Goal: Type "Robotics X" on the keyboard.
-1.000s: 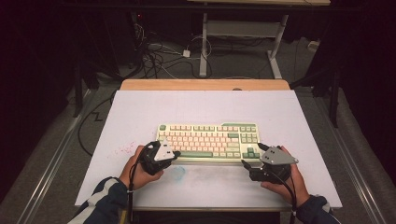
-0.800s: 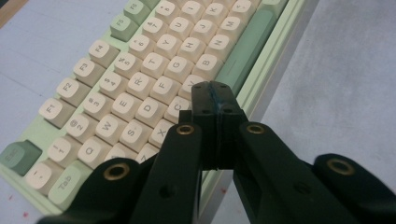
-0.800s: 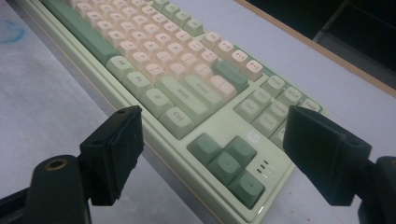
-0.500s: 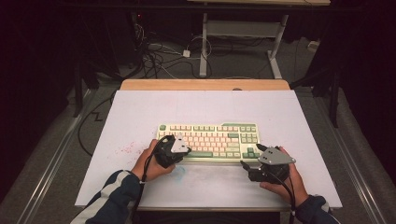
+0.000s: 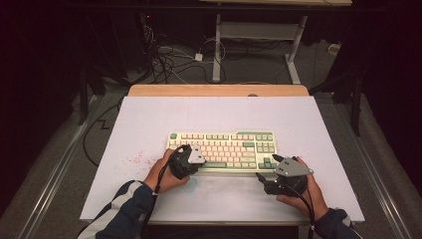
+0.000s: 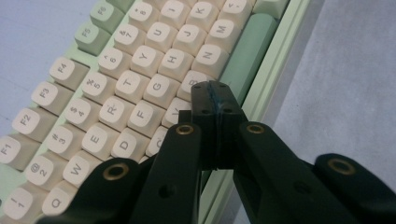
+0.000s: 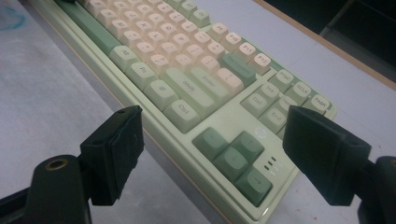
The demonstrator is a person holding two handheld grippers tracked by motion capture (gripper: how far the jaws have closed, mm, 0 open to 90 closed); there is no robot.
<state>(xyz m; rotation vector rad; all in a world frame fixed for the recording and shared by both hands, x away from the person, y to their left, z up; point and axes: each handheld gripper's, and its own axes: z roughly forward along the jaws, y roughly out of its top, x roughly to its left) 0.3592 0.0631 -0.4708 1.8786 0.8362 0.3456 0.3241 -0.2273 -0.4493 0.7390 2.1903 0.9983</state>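
From the high view, I note the keyboard (image 5: 222, 151) lying square on the white worktop (image 5: 149, 124), roughly midway between the left and right edges and nearer the front edge than the back. My left gripper (image 5: 191, 160) sits over the keyboard's front left part, above the lower key rows. My right gripper (image 5: 264, 180) rests on the worktop just off the keyboard's front right corner, near the front edge, its tips pointing toward the keyboard. A patch of red specks (image 5: 135, 160) marks the worktop left of the keyboard, and a faint blue scribble (image 5: 191, 182) lies just in front of it. In the left gripper view, the left gripper (image 6: 215, 91) is clenched, pad against pad, with nothing between; its tips hang over the letter keys beside the green space bar (image 6: 250, 49), and I cannot tell whether they touch a key. In the right gripper view, the right gripper (image 7: 211, 142) is released, jaws wide apart, framing the arrow keys (image 7: 233, 158) at the keyboard's (image 7: 187, 84) corner and gripping nothing.
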